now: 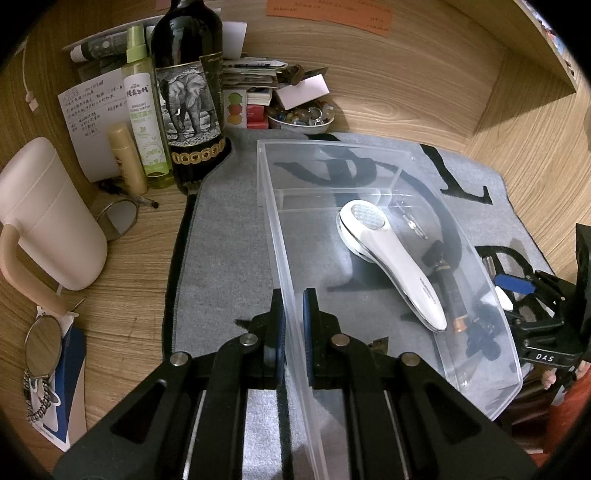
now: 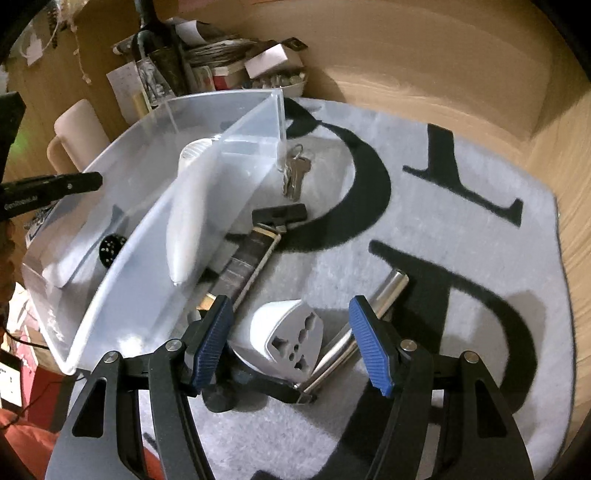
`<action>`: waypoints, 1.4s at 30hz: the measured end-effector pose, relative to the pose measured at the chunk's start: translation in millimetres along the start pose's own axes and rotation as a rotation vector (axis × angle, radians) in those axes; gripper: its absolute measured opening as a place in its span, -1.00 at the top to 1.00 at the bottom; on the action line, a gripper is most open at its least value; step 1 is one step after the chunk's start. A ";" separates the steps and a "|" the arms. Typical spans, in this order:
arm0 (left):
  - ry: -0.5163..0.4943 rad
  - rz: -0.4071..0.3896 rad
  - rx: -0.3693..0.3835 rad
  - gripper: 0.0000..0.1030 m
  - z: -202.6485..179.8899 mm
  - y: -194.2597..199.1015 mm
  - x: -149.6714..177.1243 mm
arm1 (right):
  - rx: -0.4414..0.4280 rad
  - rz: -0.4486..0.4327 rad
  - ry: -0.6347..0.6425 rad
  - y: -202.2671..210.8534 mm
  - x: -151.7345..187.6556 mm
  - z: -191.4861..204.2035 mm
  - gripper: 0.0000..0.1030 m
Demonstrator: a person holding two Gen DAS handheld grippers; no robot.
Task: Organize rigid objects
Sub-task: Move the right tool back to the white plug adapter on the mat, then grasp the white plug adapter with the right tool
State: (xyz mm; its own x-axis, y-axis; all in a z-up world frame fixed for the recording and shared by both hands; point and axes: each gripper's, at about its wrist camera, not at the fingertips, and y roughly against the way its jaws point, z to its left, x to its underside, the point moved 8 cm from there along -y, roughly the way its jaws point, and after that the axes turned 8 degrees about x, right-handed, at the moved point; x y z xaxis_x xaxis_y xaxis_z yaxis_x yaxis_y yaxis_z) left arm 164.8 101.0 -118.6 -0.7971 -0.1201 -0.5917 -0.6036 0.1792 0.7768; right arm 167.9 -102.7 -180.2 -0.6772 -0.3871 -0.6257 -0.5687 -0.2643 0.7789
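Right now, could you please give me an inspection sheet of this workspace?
Surface: grey mat with black letters, on a wooden desk.
Job's things: clear bin holds the white shaver; keys, adapter, metal tube and a dark handled tool lie on the mat outside it.
Clutter: wine bottle, spray bottle, white jug, bowl of stones, papers, two mirrors.
Grippers: left gripper is clamped on the bin's wall; right gripper is open around the adapter, not touching.
Cables: white cord at the back left.
Surroundings: wooden alcove walls, orange note.
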 end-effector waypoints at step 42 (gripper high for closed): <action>-0.004 -0.001 -0.002 0.84 1.7 0.1 0.8 | -0.025 -0.313 0.057 70.9 -94.0 35.3 0.29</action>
State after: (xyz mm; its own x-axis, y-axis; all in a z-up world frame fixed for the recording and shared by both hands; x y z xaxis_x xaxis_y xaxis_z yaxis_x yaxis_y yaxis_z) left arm 164.1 102.6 -119.4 -0.7965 -0.1166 -0.5933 -0.6045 0.1773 0.7766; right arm 174.8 -53.9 -67.6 -0.4433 -0.3326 -0.8324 -0.7329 -0.4001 0.5502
